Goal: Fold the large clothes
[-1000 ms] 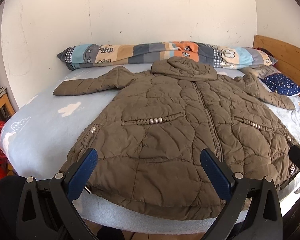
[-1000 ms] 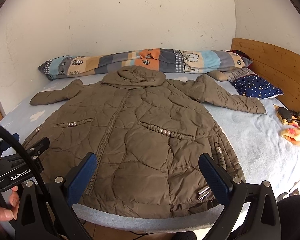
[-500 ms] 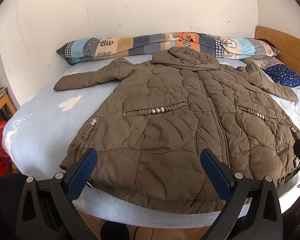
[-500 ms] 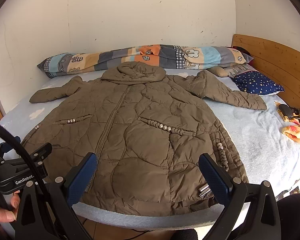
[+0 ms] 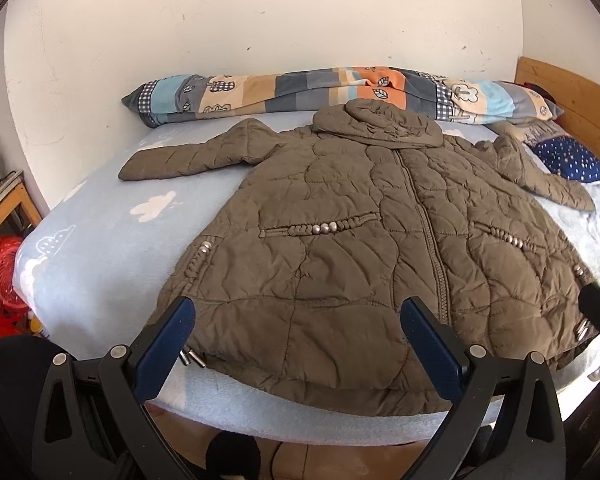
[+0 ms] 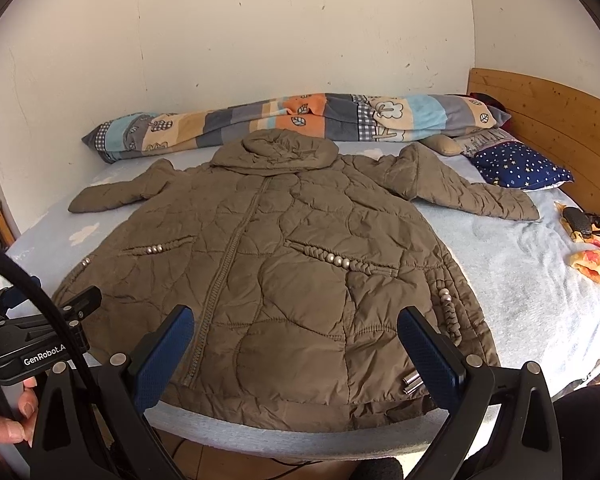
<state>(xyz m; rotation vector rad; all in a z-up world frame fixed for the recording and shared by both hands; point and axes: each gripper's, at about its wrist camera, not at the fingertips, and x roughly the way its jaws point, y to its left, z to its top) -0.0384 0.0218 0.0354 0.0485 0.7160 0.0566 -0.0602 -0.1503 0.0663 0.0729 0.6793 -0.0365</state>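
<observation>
Up front, brown quilted jacket (image 6: 284,264) lies flat, front up, sleeves spread, on a light-blue bed sheet (image 5: 100,256) w/ cloud print. Patchwork bolster (image 6: 300,120) runs along the white wall (image 6: 260,32); wooden headboard (image 6: 548,112) at right, starry pillow (image 6: 520,164) near it. Left gripper (image 5: 296,340) & right gripper (image 6: 294,340) — both spread wide, gripping nothing — hang over the jacket's hem.

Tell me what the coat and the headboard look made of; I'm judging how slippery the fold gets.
The coat looks like quilted synthetic shell, padded, slight sheen, with stitched puffy panels. The headboard looks like pale varnished wood, with knots and plank lines.
</observation>
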